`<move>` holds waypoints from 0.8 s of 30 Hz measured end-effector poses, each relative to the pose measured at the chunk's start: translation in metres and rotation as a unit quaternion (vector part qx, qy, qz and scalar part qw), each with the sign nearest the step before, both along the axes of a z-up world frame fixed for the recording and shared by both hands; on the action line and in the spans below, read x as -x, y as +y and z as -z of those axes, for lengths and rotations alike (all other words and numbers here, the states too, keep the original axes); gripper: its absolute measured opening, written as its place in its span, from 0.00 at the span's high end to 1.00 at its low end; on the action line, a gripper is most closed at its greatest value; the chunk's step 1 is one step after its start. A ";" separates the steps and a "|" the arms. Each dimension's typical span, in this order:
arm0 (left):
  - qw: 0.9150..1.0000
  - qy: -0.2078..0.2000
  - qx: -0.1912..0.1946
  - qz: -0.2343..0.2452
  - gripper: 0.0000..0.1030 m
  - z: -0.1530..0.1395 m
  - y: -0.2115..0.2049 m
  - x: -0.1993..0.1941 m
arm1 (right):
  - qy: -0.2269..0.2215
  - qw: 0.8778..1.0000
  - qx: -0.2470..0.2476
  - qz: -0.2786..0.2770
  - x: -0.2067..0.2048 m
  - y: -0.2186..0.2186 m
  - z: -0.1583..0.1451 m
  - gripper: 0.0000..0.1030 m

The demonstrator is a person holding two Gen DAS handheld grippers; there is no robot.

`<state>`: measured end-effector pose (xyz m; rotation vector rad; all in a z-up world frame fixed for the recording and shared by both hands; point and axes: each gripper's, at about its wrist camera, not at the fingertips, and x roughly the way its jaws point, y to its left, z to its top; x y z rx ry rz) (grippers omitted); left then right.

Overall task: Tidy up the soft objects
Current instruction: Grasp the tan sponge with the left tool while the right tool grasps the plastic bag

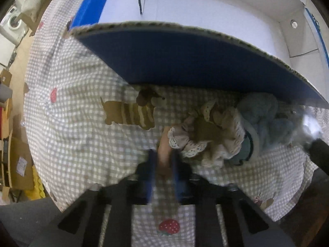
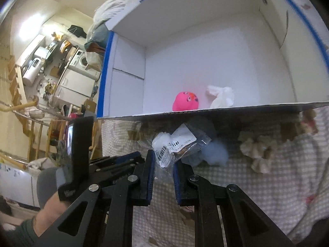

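A cluttered kitchen counter lines the far cream wall. A white washing machine stands beside it. Wooden railings run nearer.

Checkered bedspread under box, soft toys

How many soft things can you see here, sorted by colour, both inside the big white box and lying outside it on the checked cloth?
Pink: 1, the pink toy in the box
White: 1, the white cloth in the box
Beige lace: 1, the lacy bundle on the checked cloth
Light blue: 1, the fluffy blue item
Clear plastic: 1, the labelled bag between the right fingers
Total: 5
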<state>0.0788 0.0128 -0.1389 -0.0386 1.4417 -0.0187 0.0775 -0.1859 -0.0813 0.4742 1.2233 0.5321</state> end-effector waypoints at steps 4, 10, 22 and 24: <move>1.000 -0.014 0.020 0.005 0.94 -0.013 0.010 0.011 | 0.003 1.000 -0.002 0.014 0.007 -0.014 0.003 0.82; 0.998 -0.052 0.041 -0.013 0.95 -0.038 0.036 0.032 | -0.002 1.000 0.012 0.013 0.013 -0.024 0.002 0.82; 0.996 -0.076 0.029 -0.049 0.95 -0.054 0.037 0.037 | -0.018 0.999 0.039 0.008 0.013 -0.014 0.003 0.82; 0.995 -0.083 0.023 -0.050 0.95 -0.058 0.034 0.034 | -0.026 0.999 0.040 0.007 0.017 -0.014 -0.002 0.82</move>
